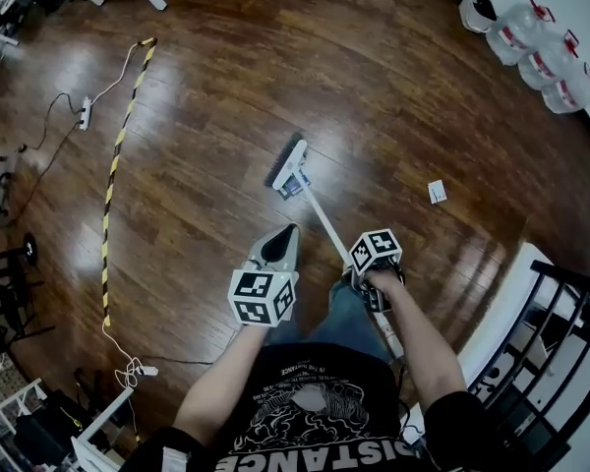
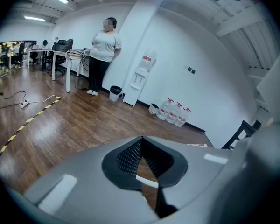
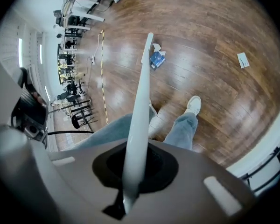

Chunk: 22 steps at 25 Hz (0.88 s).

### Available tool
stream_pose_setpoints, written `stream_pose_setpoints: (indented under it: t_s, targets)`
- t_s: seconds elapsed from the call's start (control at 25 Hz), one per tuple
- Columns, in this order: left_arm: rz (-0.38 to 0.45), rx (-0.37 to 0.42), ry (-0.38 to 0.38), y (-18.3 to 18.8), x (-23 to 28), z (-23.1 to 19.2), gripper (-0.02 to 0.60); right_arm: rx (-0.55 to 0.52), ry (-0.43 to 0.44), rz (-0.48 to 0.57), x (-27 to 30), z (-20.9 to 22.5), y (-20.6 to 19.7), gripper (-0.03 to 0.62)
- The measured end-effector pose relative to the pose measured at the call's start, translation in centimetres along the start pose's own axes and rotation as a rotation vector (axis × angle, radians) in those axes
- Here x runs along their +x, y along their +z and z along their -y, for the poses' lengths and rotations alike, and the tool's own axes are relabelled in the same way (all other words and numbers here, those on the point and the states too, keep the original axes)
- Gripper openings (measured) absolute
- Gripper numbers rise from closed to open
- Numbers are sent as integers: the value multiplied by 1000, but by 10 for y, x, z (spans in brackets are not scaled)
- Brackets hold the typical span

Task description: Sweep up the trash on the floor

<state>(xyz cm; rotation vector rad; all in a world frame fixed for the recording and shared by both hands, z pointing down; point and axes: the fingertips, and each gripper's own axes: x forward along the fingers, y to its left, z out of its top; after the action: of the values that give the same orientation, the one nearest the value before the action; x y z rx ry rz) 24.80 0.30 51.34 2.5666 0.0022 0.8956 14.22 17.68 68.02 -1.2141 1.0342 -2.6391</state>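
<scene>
My right gripper (image 1: pixel 376 281) is shut on the white broom handle (image 1: pixel 323 220), which slants down and forward to the broom head (image 1: pixel 288 161) on the wood floor. A blue and white wrapper (image 1: pixel 294 185) lies right against the head. In the right gripper view, the handle (image 3: pixel 141 106) runs up between the jaws of the right gripper (image 3: pixel 136 153) to the blue wrapper (image 3: pixel 156 60) and a white crumpled scrap (image 3: pixel 156 47). A white paper piece (image 1: pixel 437 192) lies apart to the right. My left gripper (image 1: pixel 283 234) is shut on nothing, left of the handle, and its tips (image 2: pixel 141 139) meet.
A yellow-black cable strip (image 1: pixel 118 155) and a power strip (image 1: pixel 84 114) lie on the floor at left. Water jugs (image 1: pixel 546 52) and a white bin (image 1: pixel 479 10) stand at the far right wall. A black railing (image 1: pixel 556 332) is near right. A person (image 2: pixel 101 55) stands by a pillar.
</scene>
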Motion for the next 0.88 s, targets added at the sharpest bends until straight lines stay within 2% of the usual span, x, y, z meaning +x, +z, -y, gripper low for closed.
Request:
stream_pose_setpoints:
  t_s: [0.12, 0.36, 0.6, 0.88]
  targets:
    - [-13, 34, -71, -2, 15, 36, 5, 8, 25, 74, -18, 8, -15, 0]
    - [-63, 97, -222, -16, 58, 120, 5, 70, 4, 218, -65, 52, -44, 0]
    - [-121, 137, -337, -37, 88, 203, 5, 196, -31, 323, -109, 126, -83, 0]
    - [-170, 225, -444, -55, 122, 282, 5, 360, -76, 376, -158, 222, -125, 0]
